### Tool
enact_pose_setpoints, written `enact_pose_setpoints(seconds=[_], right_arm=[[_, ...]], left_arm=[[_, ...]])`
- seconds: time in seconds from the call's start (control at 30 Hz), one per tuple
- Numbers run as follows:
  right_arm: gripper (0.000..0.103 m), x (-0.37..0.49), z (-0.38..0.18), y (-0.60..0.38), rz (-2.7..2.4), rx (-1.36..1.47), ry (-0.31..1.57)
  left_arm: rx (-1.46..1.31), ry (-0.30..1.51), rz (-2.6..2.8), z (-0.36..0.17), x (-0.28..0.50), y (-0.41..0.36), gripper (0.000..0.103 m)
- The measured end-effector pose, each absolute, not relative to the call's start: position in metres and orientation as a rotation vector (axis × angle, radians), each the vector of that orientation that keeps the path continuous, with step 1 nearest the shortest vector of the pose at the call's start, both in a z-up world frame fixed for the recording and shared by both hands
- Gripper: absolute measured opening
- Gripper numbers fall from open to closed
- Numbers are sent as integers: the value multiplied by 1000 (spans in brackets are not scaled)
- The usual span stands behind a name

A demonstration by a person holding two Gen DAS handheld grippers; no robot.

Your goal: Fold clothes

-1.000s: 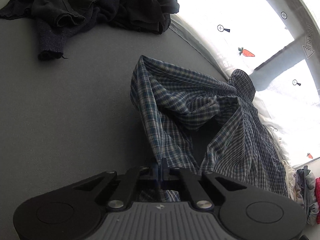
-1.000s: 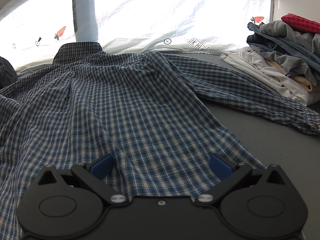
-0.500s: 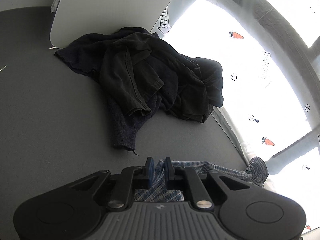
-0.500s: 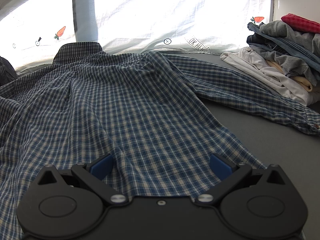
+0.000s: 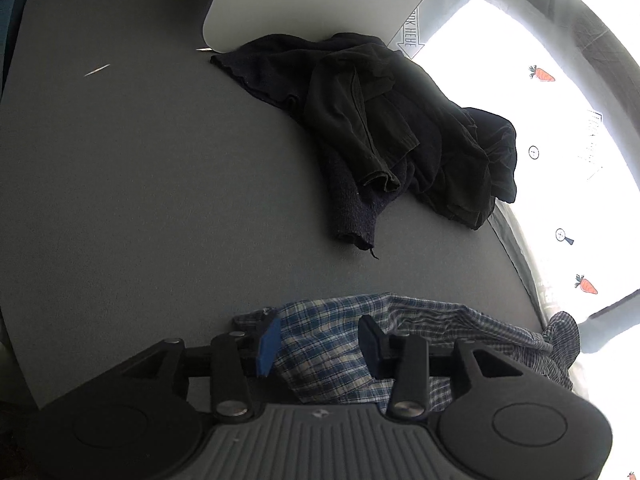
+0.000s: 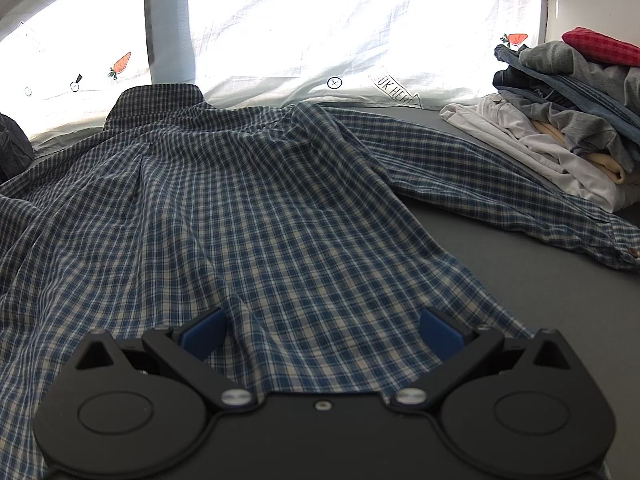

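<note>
Released shirt between opening left tongs

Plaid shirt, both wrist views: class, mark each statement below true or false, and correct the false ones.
1. The plaid shirt lies spread on the grey table. True.
2. The right gripper is clamped shut on the shirt. False: its jaws stand wide open, with shirt cloth lying between them.
3. A pile of dark clothes lies beyond the left gripper. True.
4. The left gripper pinches the shirt's edge tightly. False: its jaws are opening, and the cloth lies loose between them.
5. The stack of clothes beside the shirt's sleeve is topped by a green towel. False: a red checked piece is on top.
</note>
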State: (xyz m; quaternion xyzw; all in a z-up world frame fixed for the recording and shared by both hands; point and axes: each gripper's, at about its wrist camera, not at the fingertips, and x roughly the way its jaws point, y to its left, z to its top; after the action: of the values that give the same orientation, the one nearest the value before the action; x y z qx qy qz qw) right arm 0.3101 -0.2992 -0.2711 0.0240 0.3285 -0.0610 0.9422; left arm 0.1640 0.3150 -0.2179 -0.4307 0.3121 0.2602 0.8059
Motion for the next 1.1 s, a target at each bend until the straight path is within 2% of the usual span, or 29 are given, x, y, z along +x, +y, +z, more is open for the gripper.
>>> enact_pose_setpoints(seconds=[0.07,0.23,0.27,0.3,0.4,0.57,0.6,0.63,0.67,0.7,0.87,0.93,1.03,1.1], right_arm=[[103,310,-271,-299,-124,49,670],[103,311,-271,-300,-123,49,670],[103,311,-271,-300,-123,49,670],[103,311,-271,-300,-123,49,670],[103,311,-271,-300,-123,49,670],[103,311,-272,-300,-124,49,670],[103,311,-272,-300,-124,49,670],[103,311,-272,-300,-124,49,670],[103,310,-272,-300,-124,49,670],[103,310,-272,-300,-124,49,670],[103,310,-272,-300,-124,50,670],[103,310,-272,-300,-124,50,670],[103,310,-272,-300,-124,49,670],[103,310,-272,-300,-125,49,670]], left_arm=[[-916,682,570,-218,165,308,57],[-810,725,635,-207,170,293,60],[-804,722,658,-205,169,292,67],[-799,716,685,-204,167,291,69],[-828,693,692,-207,160,291,72],[-877,724,598,-225,169,285,71],[-862,727,598,-227,173,281,63],[-847,731,599,-228,177,277,50],[-816,730,593,-224,181,273,10],[-779,728,585,-219,186,269,4],[-530,683,454,-180,228,239,4],[-408,702,376,-176,252,218,7],[-254,759,233,-183,289,183,28],[-253,833,116,-199,308,168,48]])
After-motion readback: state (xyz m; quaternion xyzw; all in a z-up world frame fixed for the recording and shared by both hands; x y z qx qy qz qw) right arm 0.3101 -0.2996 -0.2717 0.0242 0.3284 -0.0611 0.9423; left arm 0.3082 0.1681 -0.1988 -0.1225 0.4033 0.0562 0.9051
